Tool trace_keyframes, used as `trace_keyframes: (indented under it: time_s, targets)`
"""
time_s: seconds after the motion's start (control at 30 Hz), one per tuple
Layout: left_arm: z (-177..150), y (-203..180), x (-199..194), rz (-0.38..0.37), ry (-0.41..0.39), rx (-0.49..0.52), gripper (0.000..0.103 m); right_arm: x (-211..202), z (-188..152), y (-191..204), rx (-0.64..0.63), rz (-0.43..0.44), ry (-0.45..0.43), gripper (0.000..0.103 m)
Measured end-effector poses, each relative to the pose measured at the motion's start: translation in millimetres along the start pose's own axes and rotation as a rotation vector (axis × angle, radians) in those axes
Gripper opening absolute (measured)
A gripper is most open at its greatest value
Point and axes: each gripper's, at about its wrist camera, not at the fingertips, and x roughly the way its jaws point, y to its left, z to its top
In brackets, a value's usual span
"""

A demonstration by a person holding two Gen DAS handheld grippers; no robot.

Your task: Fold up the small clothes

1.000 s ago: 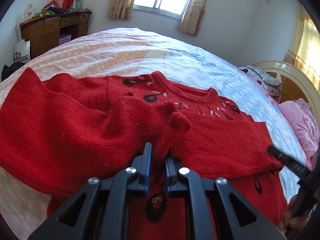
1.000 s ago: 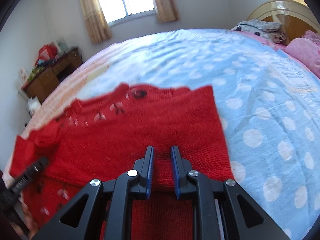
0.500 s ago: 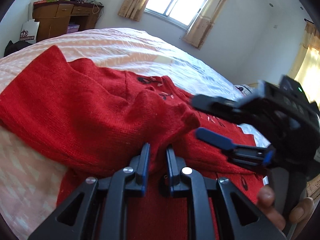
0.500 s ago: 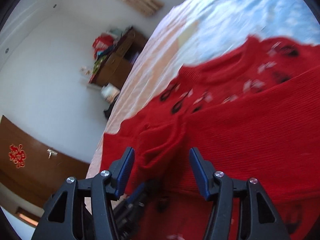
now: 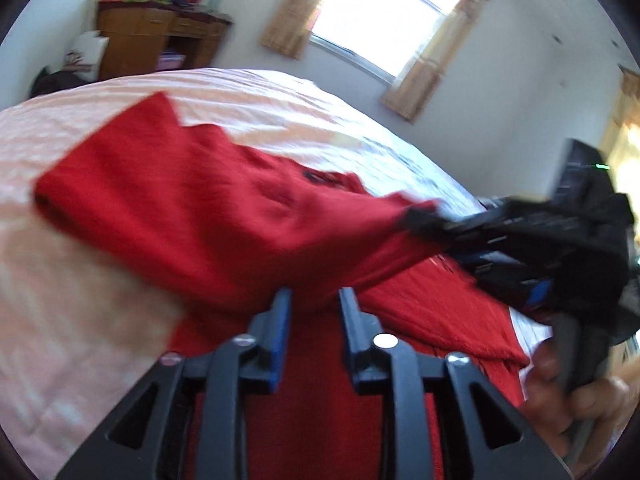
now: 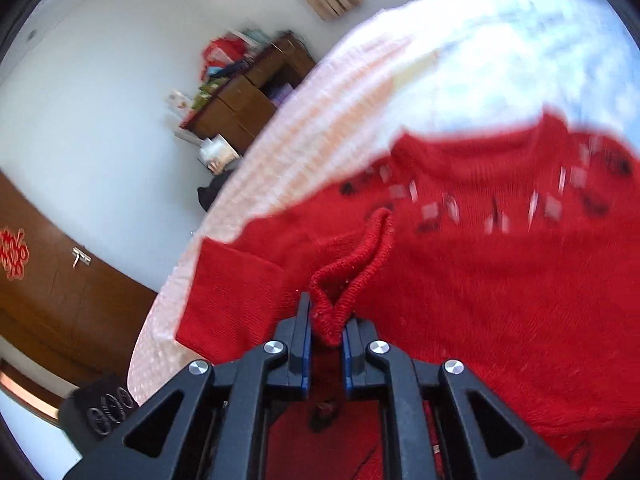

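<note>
One red knitted sweater with a round ribbed neckline and small black and pale motifs across its chest lies spread on the one bed with a pale pink and light blue quilted cover, near its front edge. In the right wrist view, the right gripper has its two blue-padded fingers drawn nearly together on the ribbed cuff of one sleeve, which stands up between them in a folded loop. In the left wrist view that same sleeve is stretched across the body of the sweater toward the right, its end held in the tips of the right gripper, with the person's right hand around the handle at the right edge. The left gripper hovers low over the sweater with its two fingers spread apart and nothing between them. Far to the left stands one brown wooden desk with coloured clutter on top, and one window with two beige curtains, one on each side, is set in the far wall. A dark brown wooden door shows at the left of the right wrist view.
</note>
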Motion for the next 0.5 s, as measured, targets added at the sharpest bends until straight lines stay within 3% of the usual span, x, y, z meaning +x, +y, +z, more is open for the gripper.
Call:
trace_keyframes:
  time_s: [0.03, 0.07, 0.13, 0.37, 0.43, 0.5]
  targets:
    - [-0.1, 6.5, -1.2, 0.019, -0.004, -0.033, 0.043, -9.6, 6.3, 6.4, -0.031, -0.003, -0.029, 0.011]
    - [-0.3, 11.2, -1.2, 0.027, -0.005, -0.055, 0.045, -20.1, 12.0, 13.0, -0.056, 0.001, -0.059, 0.011]
    - [2.3, 19.3, 0.4, 0.010, -0.005, -0.096, 0.045, -41.2, 20.6, 22.6, -0.090, 0.012, -0.114, 0.011]
    - [20.3, 25.6, 4.2, 0.089, -0.027, -0.124, 0.046, -122.2, 42.0, 21.4, -0.138, 0.058, -0.275, 0.011]
    - [28.2, 29.9, 0.4, 0.173, -0.069, -0.140, 0.048, -136.5, 40.4, 15.0, -0.160, 0.011, -0.299, 0.011]
    - [30.9, 41.0, 1.4, 0.151, -0.074, -0.200, 0.048, -145.2, 35.3, 0.7, -0.181, -0.056, -0.298, 0.011]
